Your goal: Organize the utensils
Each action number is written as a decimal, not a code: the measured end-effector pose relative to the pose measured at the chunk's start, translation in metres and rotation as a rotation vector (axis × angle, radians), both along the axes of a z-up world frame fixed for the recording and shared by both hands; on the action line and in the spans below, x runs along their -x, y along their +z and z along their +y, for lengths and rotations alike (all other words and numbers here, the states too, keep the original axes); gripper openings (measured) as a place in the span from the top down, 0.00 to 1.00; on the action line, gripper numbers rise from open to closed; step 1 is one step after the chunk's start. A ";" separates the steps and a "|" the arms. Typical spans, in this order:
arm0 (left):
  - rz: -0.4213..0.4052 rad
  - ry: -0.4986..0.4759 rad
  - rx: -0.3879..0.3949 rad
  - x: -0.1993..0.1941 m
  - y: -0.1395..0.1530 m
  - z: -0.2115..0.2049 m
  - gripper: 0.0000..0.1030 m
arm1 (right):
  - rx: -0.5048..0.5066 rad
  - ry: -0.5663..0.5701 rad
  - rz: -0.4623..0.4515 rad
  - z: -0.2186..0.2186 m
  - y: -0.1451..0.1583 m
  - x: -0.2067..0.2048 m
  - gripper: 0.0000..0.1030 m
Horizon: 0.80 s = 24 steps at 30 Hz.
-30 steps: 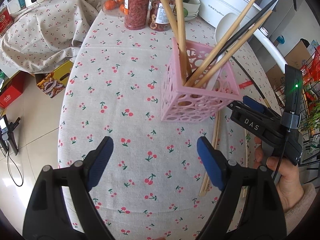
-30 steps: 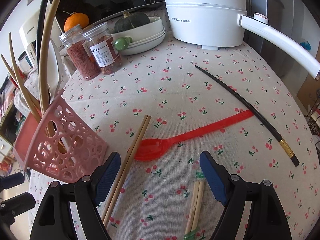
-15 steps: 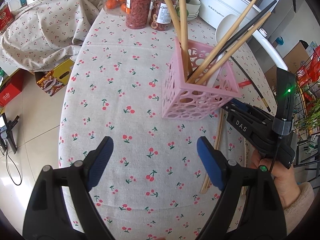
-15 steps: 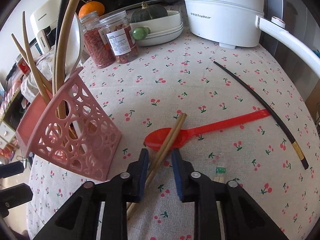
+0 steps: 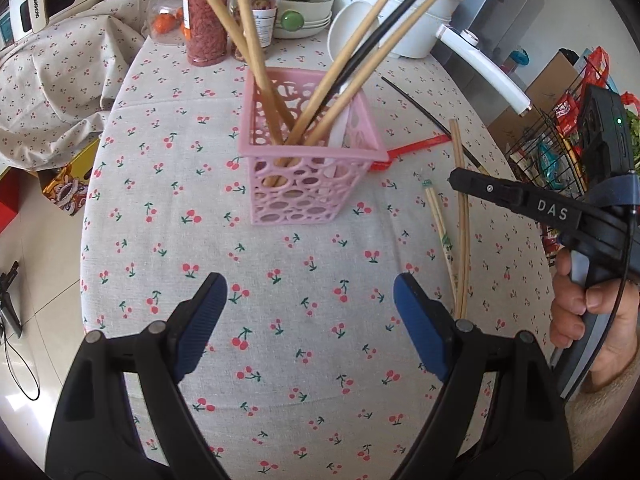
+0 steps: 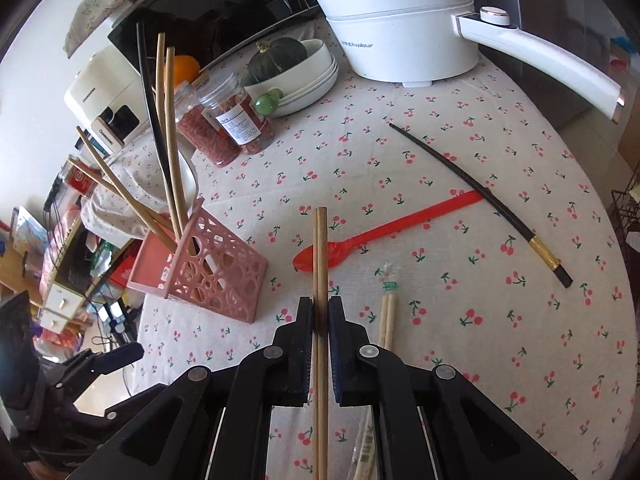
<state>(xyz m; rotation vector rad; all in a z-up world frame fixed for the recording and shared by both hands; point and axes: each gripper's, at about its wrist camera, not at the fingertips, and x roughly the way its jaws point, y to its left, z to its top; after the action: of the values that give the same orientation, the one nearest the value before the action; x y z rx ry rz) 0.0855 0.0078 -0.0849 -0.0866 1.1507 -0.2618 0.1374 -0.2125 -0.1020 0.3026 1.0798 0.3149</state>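
Note:
A pink perforated basket (image 5: 308, 172) (image 6: 208, 276) stands on the cherry-print table and holds several wooden chopsticks, a black one and a white spoon. My right gripper (image 6: 320, 312) (image 5: 460, 178) is shut on a pair of wooden chopsticks (image 6: 320, 264) (image 5: 460, 208), right of the basket. My left gripper (image 5: 306, 300) is open and empty, nearer than the basket. A red spoon (image 6: 384, 232), a black chopstick (image 6: 480, 200) and wrapped chopsticks (image 6: 388, 316) (image 5: 438, 224) lie on the cloth.
Two jars (image 6: 228, 128), stacked white bowls with a squash (image 6: 296, 76) and a white electric pot (image 6: 400, 24) with a long handle stand at the back. A wire rack (image 5: 560, 152) is off the table's right edge. The table edge drops to the floor at left.
My right gripper went from open to shut on the wooden chopstick pair and raised its far end off the cloth. The left gripper stayed open, shifting its view slightly.

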 end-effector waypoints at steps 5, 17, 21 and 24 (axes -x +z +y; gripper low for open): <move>-0.014 -0.065 0.015 0.004 -0.002 -0.030 0.17 | -0.097 -0.039 0.019 -0.042 0.024 0.016 0.94; 0.074 -0.137 0.032 -0.031 -0.033 -0.114 0.65 | -0.174 -0.092 0.023 -0.106 0.042 0.038 0.95; 0.081 -0.116 0.007 -0.052 -0.043 -0.132 0.65 | -0.196 -0.095 0.031 -0.113 0.043 0.038 0.95; 0.104 -0.094 -0.021 -0.066 -0.052 -0.139 0.69 | -0.197 -0.087 0.031 -0.113 0.043 0.037 0.95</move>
<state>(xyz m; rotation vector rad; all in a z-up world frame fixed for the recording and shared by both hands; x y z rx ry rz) 0.1516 -0.1311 -0.1368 -0.0280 1.2629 -0.3313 0.1004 -0.3255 -0.0588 0.5304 1.0647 0.3404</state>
